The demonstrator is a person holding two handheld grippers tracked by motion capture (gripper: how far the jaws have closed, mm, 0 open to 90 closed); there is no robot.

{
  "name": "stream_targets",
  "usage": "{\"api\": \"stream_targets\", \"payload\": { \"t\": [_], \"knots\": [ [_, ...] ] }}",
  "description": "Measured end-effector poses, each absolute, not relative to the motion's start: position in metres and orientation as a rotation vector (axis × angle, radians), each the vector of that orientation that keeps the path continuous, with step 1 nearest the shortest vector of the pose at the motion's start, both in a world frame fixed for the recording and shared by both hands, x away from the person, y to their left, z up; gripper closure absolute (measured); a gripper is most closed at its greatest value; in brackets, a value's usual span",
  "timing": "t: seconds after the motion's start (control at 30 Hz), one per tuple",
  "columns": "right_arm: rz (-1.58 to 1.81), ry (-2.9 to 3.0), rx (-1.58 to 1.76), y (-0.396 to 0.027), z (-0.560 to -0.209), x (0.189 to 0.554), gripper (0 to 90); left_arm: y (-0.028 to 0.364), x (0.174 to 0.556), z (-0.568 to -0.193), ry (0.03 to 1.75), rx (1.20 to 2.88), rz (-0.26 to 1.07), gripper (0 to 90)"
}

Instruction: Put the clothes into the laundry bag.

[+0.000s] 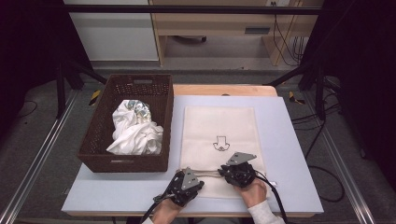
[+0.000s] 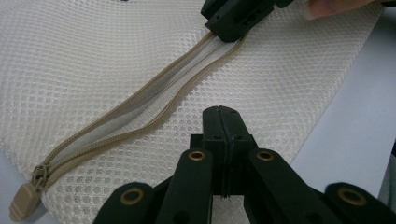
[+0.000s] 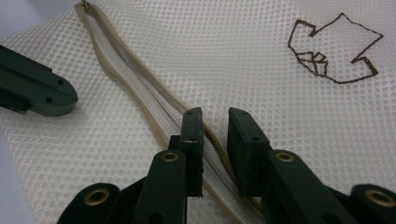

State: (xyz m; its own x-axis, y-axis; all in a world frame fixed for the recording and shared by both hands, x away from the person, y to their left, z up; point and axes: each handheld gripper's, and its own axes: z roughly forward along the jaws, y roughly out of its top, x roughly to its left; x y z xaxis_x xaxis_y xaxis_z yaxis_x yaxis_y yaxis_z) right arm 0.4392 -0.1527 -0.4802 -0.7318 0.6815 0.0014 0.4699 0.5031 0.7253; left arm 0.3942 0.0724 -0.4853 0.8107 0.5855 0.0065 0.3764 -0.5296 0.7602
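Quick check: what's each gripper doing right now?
Left gripper: shut, pressed on the mesh bag, nothing visibly pinched.
Right gripper: open, jaws straddling the zipper.

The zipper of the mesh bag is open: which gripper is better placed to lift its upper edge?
The right gripper, probably. Its jaws stand open across the zipper opening of the mesh bag. The left gripper is shut, beside the zipper on the mesh.
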Motion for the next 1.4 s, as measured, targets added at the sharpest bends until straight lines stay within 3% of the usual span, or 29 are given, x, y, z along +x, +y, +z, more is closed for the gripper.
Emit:
{"api": "stream_targets", "payload": {
  "t": [0.33,0.47,0.57,0.67,0.7,0.77,0.87,0.9,0.93,1.0,1.03,1.13,1.17,1.2,1.27,1.37,1.4],
  "knots": [
    [1.044,2.463,0.967,-0.153,-0.480,0.435,85.8,0.071,0.395,-0.484,0.706,2.195,0.335,88.8],
    [1.054,2.467,0.974,-0.154,-0.479,0.436,87.2,0.069,0.401,-0.472,0.693,2.179,0.380,84.2],
    [1.079,2.449,0.962,-0.155,-0.471,0.437,87.5,0.062,0.414,-0.459,0.652,2.162,0.507,69.6],
    [1.097,2.433,0.960,-0.156,-0.465,0.437,87.6,0.056,0.424,-0.457,0.654,2.174,0.495,62.1],
    [1.139,2.405,0.951,-0.158,-0.458,0.437,87.7,0.050,0.432,-0.459,0.657,2.197,0.517,52.5],
    [1.165,2.388,0.955,-0.161,-0.454,0.438,87.8,0.046,0.437,-0.461,0.663,2.209,0.512,49.3],
    [1.184,2.373,0.955,-0.163,-0.451,0.440,87.9,0.040,0.442,-0.468,0.664,2.232,0.535,51.8],
    [1.187,2.367,0.960,-0.163,-0.450,0.440,87.9,0.038,0.443,-0.470,0.665,2.250,0.563,61.5],
    [1.187,2.367,0.960,-0.163,-0.450,0.440,87.9,0.037,0.443,-0.471,0.671,2.259,0.572,61.5],
    [1.184,2.369,0.966,-0.162,-0.452,0.440,87.6,0.035,0.444,-0.474,0.676,2.257,0.584,76.1],
    [1.183,2.373,0.963,-0.162,-0.453,0.441,86.7,0.035,0.444,-0.474,0.675,2.255,0.588,79.1],
    [1.177,2.373,0.968,-0.161,-0.457,0.440,80.9,0.037,0.446,-0.472,0.692,2.235,0.563,82.1],
    [1.151,2.353,0.961,-0.162,-0.458,0.437,70.0,0.041,0.448,-0.469,0.714,2.204,0.522,82.4],
    [1.151,2.353,0.961,-0.162,-0.458,0.437,70.0,0.041,0.448,-0.469,0.714,2.204,0.522,82.4],
    [1.118,2.302,0.945,-0.162,-0.460,0.432,55.2,0.044,0.451,-0.465,0.735,2.177,0.481,82.3],
    [1.067,2.298,0.940,-0.160,-0.464,0.432,51.9,0.046,0.452,-0.463,0.741,2.159,0.463,82.1],
    [1.009,2.307,0.941,-0.158,-0.468,0.433,58.6,0.046,0.452,-0.463,0.736,2.155,0.463,81.9]
  ]
}}
